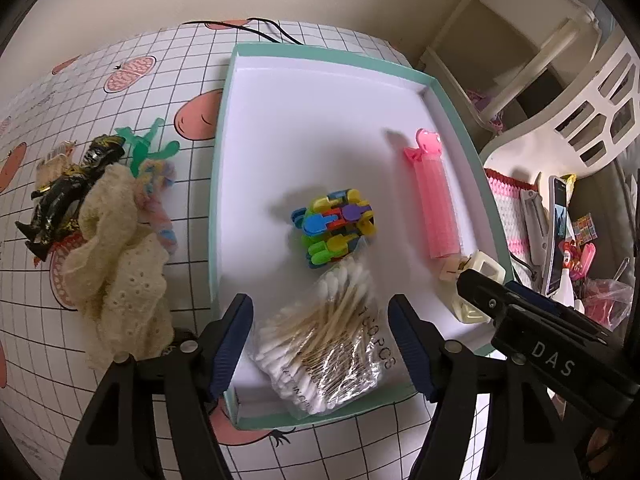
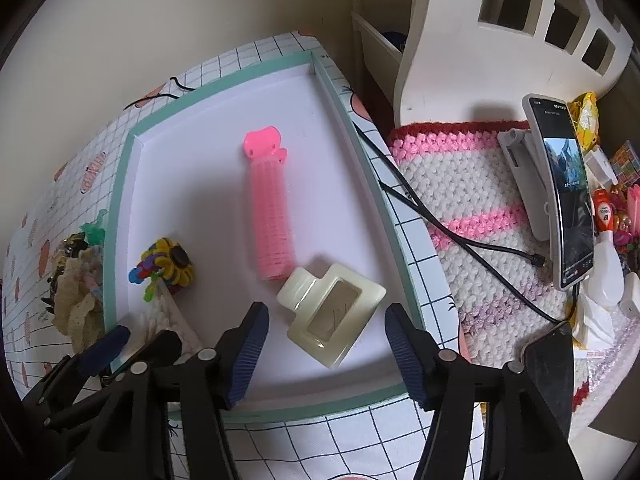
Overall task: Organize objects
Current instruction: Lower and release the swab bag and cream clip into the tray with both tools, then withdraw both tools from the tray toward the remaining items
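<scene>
Both sets of tongs wide, empty — left gripper (image 1: pixel 320 344) over clear bag of cotton swabs (image 1: pixel 328 344), right gripper (image 2: pixel 326 344) over cream rectangular plastic hair claw (image 2: pixel 332 314) — inside teal-rimmed white tray (image 1: pixel 320 128).

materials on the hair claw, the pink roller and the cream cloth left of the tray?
Hair claw: likely glossy hard plastic, bright highlights on its edges. Pink roller: translucent-looking ribbed plastic. Cream cloth: soft knit or lace, matte, with visible eyelet holes and ruffles.
</scene>
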`<state>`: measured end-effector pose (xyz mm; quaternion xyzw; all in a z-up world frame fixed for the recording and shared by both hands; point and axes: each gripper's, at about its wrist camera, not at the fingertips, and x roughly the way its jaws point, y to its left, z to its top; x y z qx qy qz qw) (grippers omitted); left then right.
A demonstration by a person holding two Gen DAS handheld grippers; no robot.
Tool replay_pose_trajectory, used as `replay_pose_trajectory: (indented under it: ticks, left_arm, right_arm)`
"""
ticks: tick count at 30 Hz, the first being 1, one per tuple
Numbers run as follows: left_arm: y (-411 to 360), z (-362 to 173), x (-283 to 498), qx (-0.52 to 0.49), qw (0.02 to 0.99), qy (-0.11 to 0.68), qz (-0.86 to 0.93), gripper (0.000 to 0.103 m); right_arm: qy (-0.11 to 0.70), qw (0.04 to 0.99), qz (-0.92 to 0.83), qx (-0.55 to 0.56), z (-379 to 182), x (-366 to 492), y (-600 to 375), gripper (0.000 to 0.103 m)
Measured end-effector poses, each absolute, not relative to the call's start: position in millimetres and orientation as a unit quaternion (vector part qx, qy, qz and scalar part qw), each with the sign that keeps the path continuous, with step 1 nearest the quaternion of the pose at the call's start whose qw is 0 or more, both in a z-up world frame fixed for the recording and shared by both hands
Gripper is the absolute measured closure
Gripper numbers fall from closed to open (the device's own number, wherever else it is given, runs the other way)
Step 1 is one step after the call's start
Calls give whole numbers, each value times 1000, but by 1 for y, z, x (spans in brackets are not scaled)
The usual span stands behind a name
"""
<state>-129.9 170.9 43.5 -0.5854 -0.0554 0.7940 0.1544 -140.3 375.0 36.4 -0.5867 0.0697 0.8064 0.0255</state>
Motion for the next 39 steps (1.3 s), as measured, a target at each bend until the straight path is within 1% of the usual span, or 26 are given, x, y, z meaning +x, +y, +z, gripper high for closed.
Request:
replay_pose_trajectory:
  ticks: [10,18,20,23,24,26,27,32,34,38,39]
  left_arm:
    - [163,59,-128,-572,151,-61,804,31]
    - [149,67,-126,-561,119,-71,816,31]
    - [146,70,-129,-558,109,-74,820,31]
    - [138,69,-131,-552,92,-75,825,31]
    - [135,70,-131,-550,85,-75,827,30]
    - [132,69,-134,-546,75,-77,831,25]
    - [129,69,-134,-545,70,-78,832,18]
    - [117,72,-137,-534,45,-77,841,15]
    - [114,72,-137,-530,38,-78,843,7]
    - [107,74,-138,-521,24,-83,849,7]
    - [105,74,-138,-519,19,-83,851,7]
  right_arm:
    - [71,21,818,-571,53,-139,371,35]
    - [71,19,823,-563,63,-134,370,34]
    - [71,16,824,-562,64,-134,368,29]
    - [68,10,825,-561,65,-134,365,26]
    - [66,7,826,-560,66,-134,364,23]
    - [64,4,826,-561,65,-134,363,20]
    - [64,3,825,-561,65,-134,363,19]
    - [63,-1,824,-563,64,-134,361,10]
    - [63,-3,824,-562,63,-135,361,8]
    - [62,-5,825,-561,62,-134,359,0]
    - [62,-6,826,-560,62,-134,359,0]
